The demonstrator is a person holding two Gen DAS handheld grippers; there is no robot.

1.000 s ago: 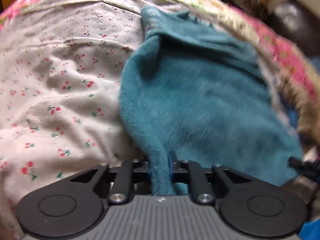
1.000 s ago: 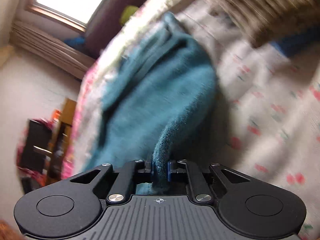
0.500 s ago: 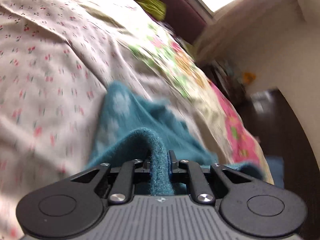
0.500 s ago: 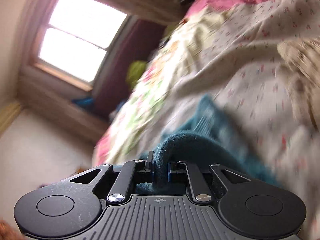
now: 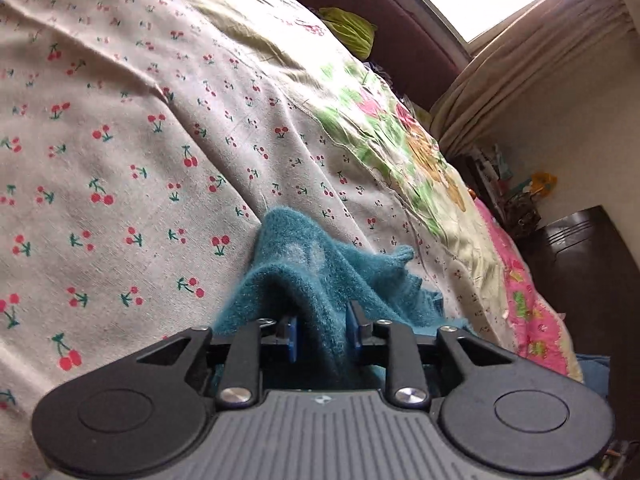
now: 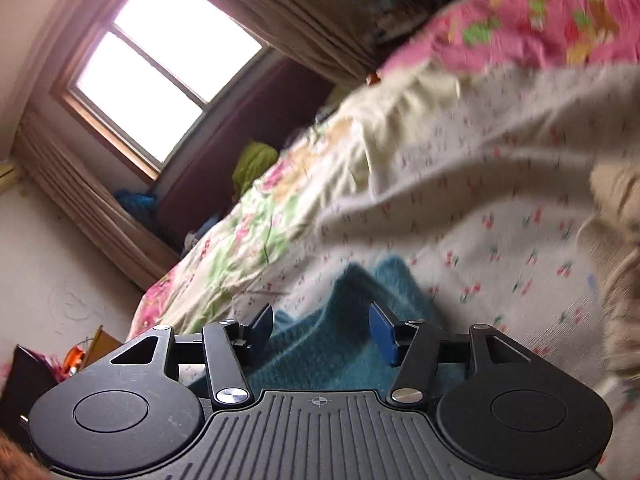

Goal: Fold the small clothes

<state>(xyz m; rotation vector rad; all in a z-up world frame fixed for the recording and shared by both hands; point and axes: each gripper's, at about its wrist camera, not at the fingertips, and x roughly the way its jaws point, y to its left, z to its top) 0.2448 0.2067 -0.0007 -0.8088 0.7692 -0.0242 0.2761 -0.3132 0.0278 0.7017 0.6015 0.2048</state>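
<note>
A fuzzy teal garment (image 5: 316, 276) lies bunched on the cherry-print bedsheet (image 5: 120, 152). In the left wrist view my left gripper (image 5: 322, 330) has its jaws partly apart, with a ridge of the teal cloth lying loosely between the blue pads (image 5: 291, 338). In the right wrist view my right gripper (image 6: 322, 330) is open wide, and the teal garment (image 6: 340, 344) lies flat on the sheet (image 6: 480, 208) beneath and between its fingers, not gripped.
A floral pink-and-green quilt (image 5: 400, 128) covers the far side of the bed. A beige knitted item (image 6: 616, 272) lies at the right. A window (image 6: 160, 64), curtains, a dark headboard (image 5: 392, 28) and a dark cabinet (image 5: 580, 280) stand beyond the bed.
Both grippers were shut on the teal garment and carried its edge over. Now the right jaws have opened wide and the left jaws have parted, letting the cloth down on the sheet.
</note>
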